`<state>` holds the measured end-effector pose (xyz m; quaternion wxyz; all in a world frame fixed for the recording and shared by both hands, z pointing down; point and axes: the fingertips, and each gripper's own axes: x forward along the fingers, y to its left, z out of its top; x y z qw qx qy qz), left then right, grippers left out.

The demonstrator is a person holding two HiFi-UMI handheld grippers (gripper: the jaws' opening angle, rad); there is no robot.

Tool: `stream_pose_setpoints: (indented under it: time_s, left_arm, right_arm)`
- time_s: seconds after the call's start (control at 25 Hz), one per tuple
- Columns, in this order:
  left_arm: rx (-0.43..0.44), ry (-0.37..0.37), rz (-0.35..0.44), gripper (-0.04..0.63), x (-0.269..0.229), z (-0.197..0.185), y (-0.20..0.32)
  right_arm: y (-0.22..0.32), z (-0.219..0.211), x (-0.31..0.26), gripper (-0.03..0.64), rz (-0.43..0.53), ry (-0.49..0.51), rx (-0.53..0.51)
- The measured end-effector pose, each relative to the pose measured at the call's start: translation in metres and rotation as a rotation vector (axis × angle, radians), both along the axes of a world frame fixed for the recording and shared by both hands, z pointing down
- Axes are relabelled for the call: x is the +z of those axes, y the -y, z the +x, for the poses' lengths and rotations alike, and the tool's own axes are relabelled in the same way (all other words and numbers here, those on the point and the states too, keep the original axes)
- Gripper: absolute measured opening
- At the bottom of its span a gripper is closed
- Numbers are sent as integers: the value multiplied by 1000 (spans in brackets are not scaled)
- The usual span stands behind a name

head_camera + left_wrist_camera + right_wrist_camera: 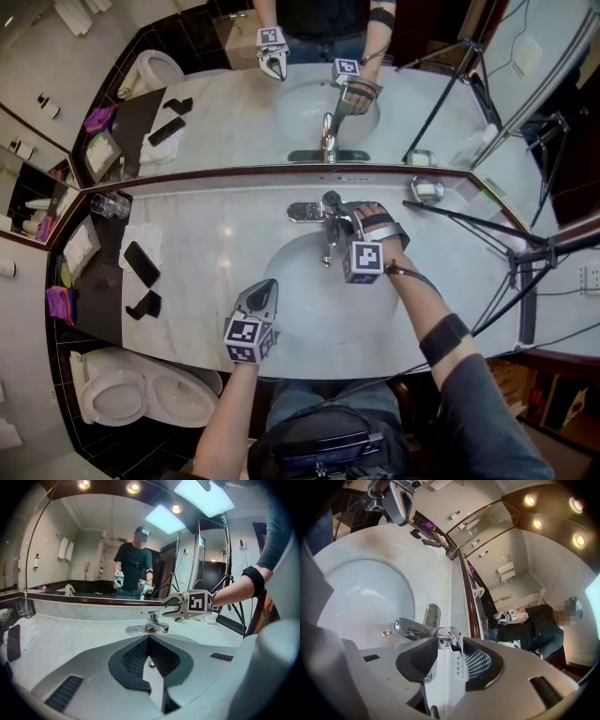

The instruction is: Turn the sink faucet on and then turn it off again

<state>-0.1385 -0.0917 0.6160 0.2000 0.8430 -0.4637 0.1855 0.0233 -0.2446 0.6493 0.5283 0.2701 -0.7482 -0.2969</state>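
While open, right claw (450, 645) astride faucet (410, 629)

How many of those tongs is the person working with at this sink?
2. The left tongs hover over the basin's near left side; the right tongs sit at the faucet. The mirror shows both again as reflections; none seems hidden.

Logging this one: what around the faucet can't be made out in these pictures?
- Water running or not: the faucet outlet is too small in the head view; in the left gripper view the left claw covers the basin below it.
- Print on the sticker by the faucet base: too small, right gripper view.
- Contents of the small dish: too small, head view.
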Motion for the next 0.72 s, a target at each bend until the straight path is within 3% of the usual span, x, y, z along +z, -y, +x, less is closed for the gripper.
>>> stream_pose_setpoints:
  time_s: [0.4,0.72]
  left_arm:
    - [1,-4,-23,-12,10,-2,-1]
    - [3,-5,-30,-12,12,-1,-3]
  right_arm:
    - [3,0,4,138,59,-55,-58]
    - [-2,4,13,133,54,-58,-34]
